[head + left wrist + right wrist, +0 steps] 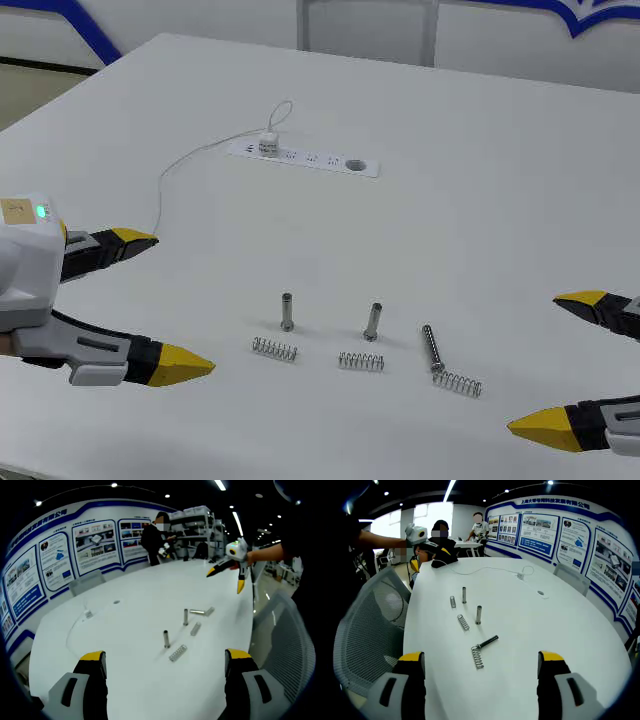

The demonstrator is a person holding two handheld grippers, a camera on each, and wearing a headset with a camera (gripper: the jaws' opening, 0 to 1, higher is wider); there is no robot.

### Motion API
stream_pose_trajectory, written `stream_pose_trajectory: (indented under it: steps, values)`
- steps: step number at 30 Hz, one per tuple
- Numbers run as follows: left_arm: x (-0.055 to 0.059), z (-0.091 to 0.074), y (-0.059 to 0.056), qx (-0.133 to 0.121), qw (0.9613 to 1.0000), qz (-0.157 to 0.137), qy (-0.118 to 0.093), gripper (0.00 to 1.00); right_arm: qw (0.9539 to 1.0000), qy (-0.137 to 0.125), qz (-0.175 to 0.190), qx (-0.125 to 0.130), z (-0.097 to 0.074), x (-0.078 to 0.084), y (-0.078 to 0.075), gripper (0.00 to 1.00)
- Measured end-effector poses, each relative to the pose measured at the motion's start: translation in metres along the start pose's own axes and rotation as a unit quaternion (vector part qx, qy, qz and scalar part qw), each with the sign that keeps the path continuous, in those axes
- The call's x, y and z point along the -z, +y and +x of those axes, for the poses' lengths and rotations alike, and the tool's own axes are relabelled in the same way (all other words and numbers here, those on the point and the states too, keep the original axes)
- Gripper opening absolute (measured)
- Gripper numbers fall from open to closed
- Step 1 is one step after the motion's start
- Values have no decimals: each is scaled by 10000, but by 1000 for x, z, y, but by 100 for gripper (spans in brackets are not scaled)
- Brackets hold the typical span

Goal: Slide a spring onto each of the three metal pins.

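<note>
Now the left gripper (178, 302) and right gripper (538, 362) are hovering, jaws gaping, over a smooth white table (480, 230). Two cylindrical steel pins (287, 311) are standing upright, a third pin (431, 349) is lying flat, and coiled springs (274, 349) are resting beside each.

White power strip (305, 158) with cable (190, 160)

The head view's right edge cuts off the right hand-held gripper (533, 362) behind its jaws.

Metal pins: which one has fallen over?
The rightmost pin, nearest the right gripper, lies flat on the table. The middle pin and left pin stand upright.
</note>
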State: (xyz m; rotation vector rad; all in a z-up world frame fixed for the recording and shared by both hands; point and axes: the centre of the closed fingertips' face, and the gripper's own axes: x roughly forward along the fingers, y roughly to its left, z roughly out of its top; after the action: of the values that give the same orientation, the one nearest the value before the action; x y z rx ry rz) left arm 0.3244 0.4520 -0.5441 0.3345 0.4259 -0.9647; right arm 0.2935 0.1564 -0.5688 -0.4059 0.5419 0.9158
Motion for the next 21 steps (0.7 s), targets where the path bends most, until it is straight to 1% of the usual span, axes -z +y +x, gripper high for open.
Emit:
stream_pose_trajectory:
  steps: [4, 7, 12, 15, 18, 21]
  values:
    - [-5, -1, 0, -38, 10000, 55, -5, 100, 9999, 25, -94, -106, 2, -2, 3, 94]
    - [-8, 0, 1, -36, 10000, 92, -11, 100, 9998, 55, -128, -121, 3, -2, 2, 95]
    - [-9, 1, 4, -29, 9999, 151, 29, 100, 9998, 21, -120, -133, 4, -4, 1, 95]
    - [-8, 1, 5, 3, 9999, 147, 57, 100, 9998, 99, -136, -111, 5, -1, 0, 95]
    - [-7, 1, 6, -2, 9998, 167, 86, 100, 9999, 100, -119, -71, 3, 0, -1, 95]
    - [-8, 1, 5, 19, 9998, 183, 65, 100, 9999, 70, -63, -43, 0, -1, -1, 95]
